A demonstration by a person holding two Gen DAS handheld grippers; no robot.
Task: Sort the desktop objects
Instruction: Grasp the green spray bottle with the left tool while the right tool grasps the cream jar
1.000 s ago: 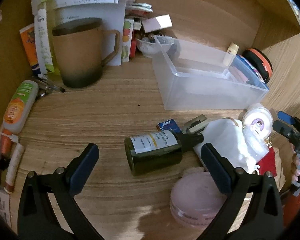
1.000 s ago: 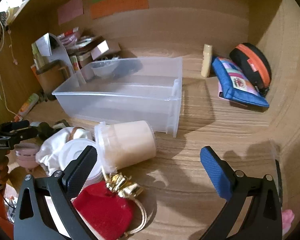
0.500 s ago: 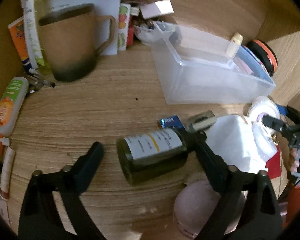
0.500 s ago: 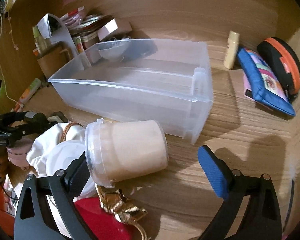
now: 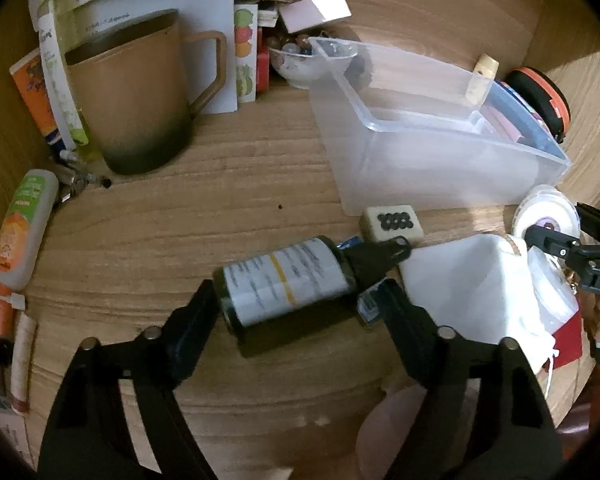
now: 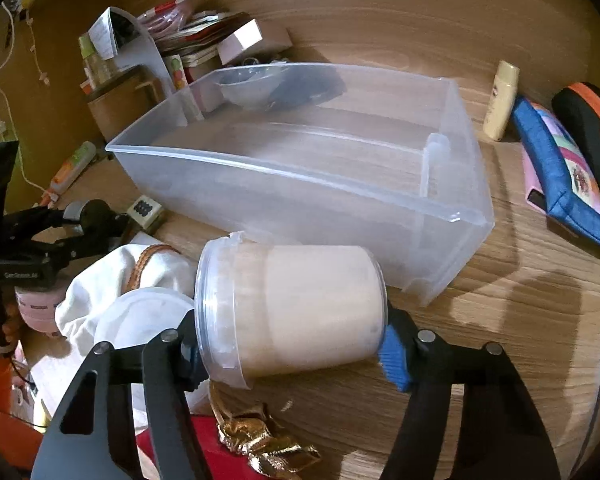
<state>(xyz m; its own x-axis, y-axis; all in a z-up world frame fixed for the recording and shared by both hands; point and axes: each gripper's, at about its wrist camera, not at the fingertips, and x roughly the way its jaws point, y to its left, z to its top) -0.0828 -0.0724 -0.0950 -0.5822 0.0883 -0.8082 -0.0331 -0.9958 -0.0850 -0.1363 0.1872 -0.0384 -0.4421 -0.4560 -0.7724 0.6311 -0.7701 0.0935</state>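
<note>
In the left wrist view my left gripper [image 5: 296, 312] is shut on a dark glass bottle [image 5: 284, 286] with a white label, lying on its side on the wooden desk. In the right wrist view my right gripper [image 6: 290, 350] is shut on a cream-filled clear plastic tub [image 6: 288, 314], also on its side. A clear plastic bin [image 5: 432, 148] stands just behind both; it also shows in the right wrist view [image 6: 452, 236]. The left gripper with the bottle shows at the left of the right wrist view [image 6: 88, 220].
A brown mug [image 5: 136, 100], tubes [image 5: 20, 228] and papers crowd the left. A mahjong tile [image 5: 392, 222], white cloth [image 5: 468, 280], tape roll [image 5: 548, 216] and pink jar [image 5: 396, 428] lie near the bottle. Blue pouch [image 6: 560, 176], orange-black case [image 6: 592, 128], red bag [image 6: 172, 452] sit right.
Both grippers moved forward and closed: the left onto the dark bottle, the right onto the cream tub. A mahjong tile now shows behind the bottle.
</note>
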